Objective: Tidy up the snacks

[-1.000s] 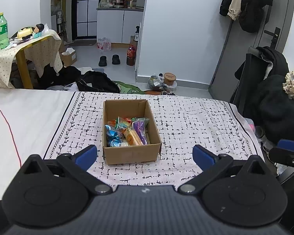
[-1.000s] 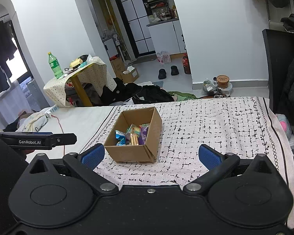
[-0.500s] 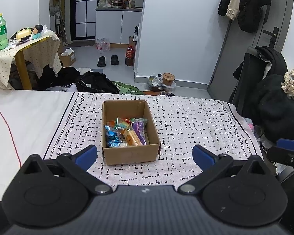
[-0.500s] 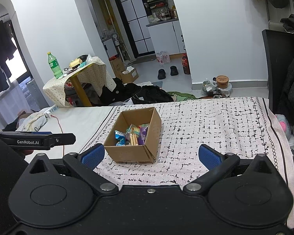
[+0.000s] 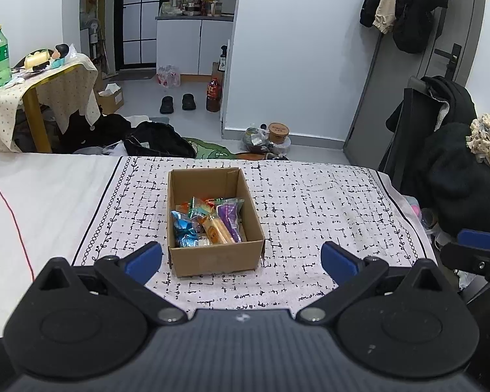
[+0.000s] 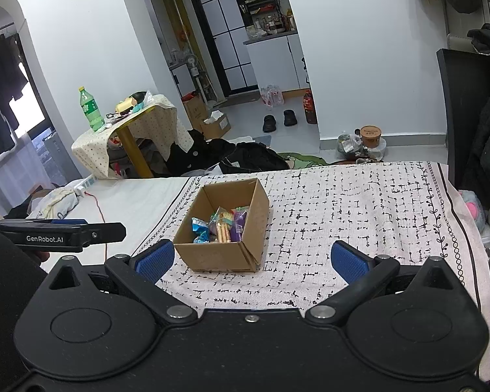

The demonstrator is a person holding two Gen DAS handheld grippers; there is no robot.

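Note:
A small open cardboard box [image 5: 212,258] stands on a patterned white cloth [image 5: 313,209]; it also shows in the right wrist view [image 6: 212,256]. Inside lie several wrapped snacks [image 5: 209,223]: blue, orange, green and purple packets, seen too in the right wrist view [image 6: 222,225]. My left gripper [image 5: 241,258] is open and empty, just short of the box's near wall. My right gripper [image 6: 251,258] is open and empty, near the box's front right corner. The left gripper's side shows at the left of the right wrist view [image 6: 62,233].
The cloth covers a table whose left part is plain white [image 5: 42,196], with a red cable [image 5: 13,222] across it. A chair with dark clothes [image 5: 454,163] stands at the right. A side table with a green bottle [image 5: 0,55] is far left.
Both grippers drifted slightly; the box sits a touch lower-left in the views. Nothing was taken hold of or let go.

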